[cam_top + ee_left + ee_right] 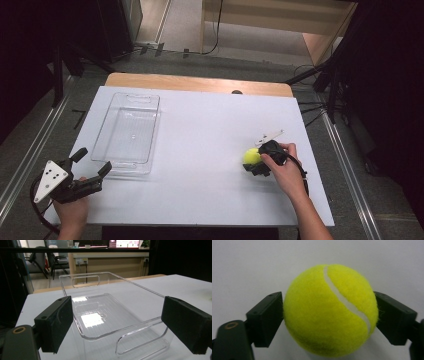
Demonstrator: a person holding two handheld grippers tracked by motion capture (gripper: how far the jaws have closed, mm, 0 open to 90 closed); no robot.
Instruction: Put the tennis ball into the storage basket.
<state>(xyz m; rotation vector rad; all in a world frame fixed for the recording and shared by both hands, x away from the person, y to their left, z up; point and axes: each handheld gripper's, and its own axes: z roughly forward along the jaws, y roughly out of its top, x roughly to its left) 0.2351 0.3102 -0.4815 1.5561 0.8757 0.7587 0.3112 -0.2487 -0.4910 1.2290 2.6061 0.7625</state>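
While your right gripper [329,315] clamps the tennis ball [330,310] on the tabletop [200,150], right of the clear bin [127,132], the round felt could squirt out if you lift fast. Your left gripper [92,162] stands apart, empty.

**Hidden and cropped parts**

In the high view, the right claw [256,161] covers the tennis ball's [251,156] right side. The ball's underside leaves the right gripper view's bottom edge. The clear tray's [130,285] near corners sit behind the left claw's pads [56,322].
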